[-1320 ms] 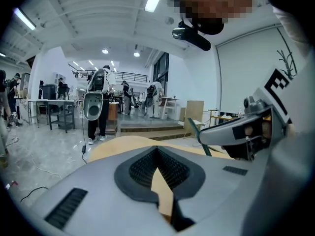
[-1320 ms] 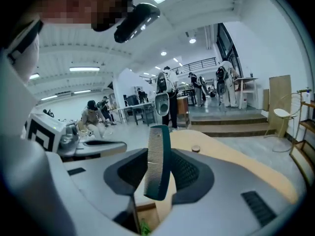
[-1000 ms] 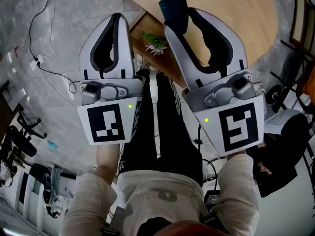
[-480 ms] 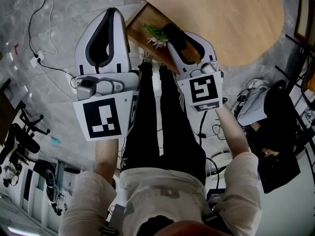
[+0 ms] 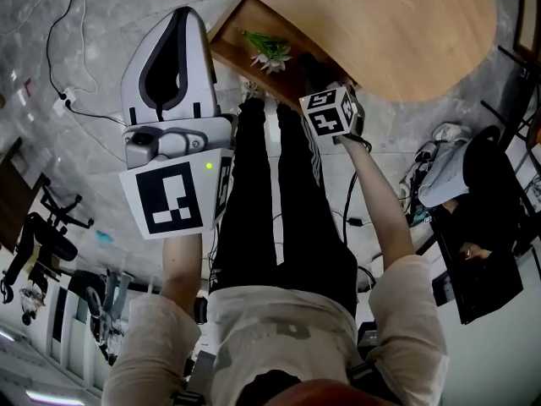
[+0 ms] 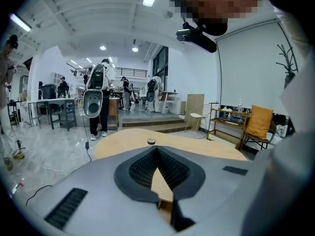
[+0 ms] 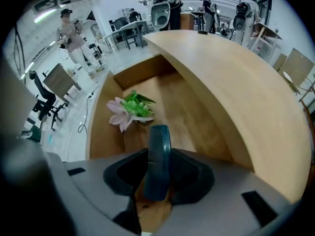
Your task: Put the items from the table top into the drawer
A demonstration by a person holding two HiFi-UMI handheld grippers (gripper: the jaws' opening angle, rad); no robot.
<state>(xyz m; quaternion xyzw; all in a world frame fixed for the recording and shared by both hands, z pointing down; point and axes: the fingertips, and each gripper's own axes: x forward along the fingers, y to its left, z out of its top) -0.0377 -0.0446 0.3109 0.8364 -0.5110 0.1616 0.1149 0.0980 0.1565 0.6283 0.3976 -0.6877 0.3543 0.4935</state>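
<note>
Dropping steeply, my right gripper (image 7: 158,150) is now pointing into the drawer (image 7: 182,107), jaws clamping the comb (image 7: 158,161), its length running toward 12 o'clock. Bare drawer floor is lying ahead, the flower (image 7: 130,111) at 11 o'clock. My closed, empty left gripper (image 6: 156,149) is hanging farther off.

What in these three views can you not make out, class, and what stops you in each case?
- Head view: the comb and the right gripper's jaws, hidden beneath its own marker cube.
- Right gripper view: the inner part of the drawer, covered by the table top.
- Left gripper view: the small round thing on the table top, too small to identify.
</note>
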